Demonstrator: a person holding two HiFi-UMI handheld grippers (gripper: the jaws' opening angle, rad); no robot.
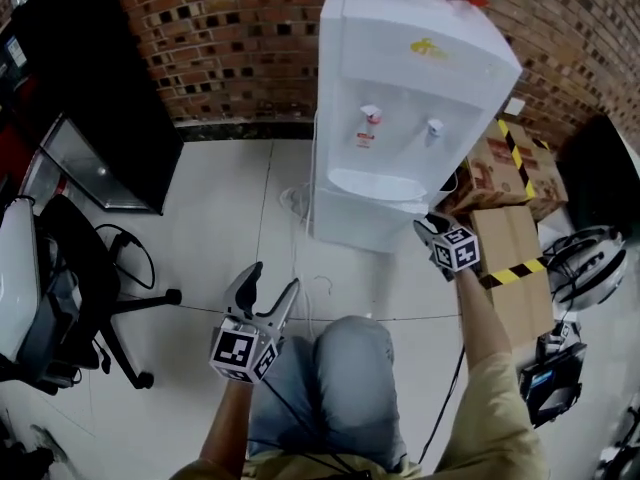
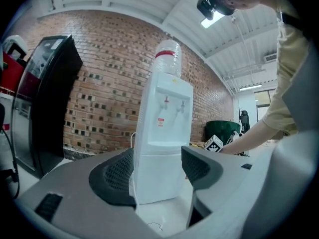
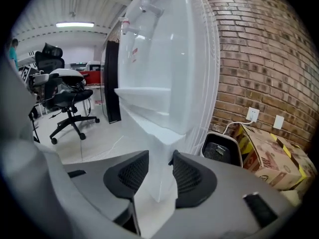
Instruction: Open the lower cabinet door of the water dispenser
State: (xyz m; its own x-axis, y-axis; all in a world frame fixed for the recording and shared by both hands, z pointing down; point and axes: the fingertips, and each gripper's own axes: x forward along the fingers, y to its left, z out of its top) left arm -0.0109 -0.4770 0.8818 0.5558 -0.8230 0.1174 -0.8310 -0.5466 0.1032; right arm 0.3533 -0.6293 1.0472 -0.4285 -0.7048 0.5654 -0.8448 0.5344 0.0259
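Observation:
The white water dispenser [image 1: 400, 78] stands against the brick wall, its lower cabinet door [image 1: 365, 218] facing me. My right gripper [image 1: 428, 230] is at that door's right edge. In the right gripper view the white door edge [image 3: 160, 153] fills the gap of the right gripper [image 3: 160, 176], and both black pads lie against it. My left gripper [image 1: 270, 288] hangs open over the floor in front of the dispenser, apart from it. In the left gripper view the left gripper [image 2: 157, 176] is wide open with nothing in it, and the dispenser [image 2: 162, 133] shows beyond it.
Cardboard boxes with yellow-black tape [image 1: 510, 258] stand right of the dispenser, with a white helmet [image 1: 585, 258] beyond them. A black office chair [image 1: 90, 278] and a tall black unit [image 1: 100, 98] are at the left. A cable [image 1: 295, 203] lies on the tiles. My knee [image 1: 355, 368] is below.

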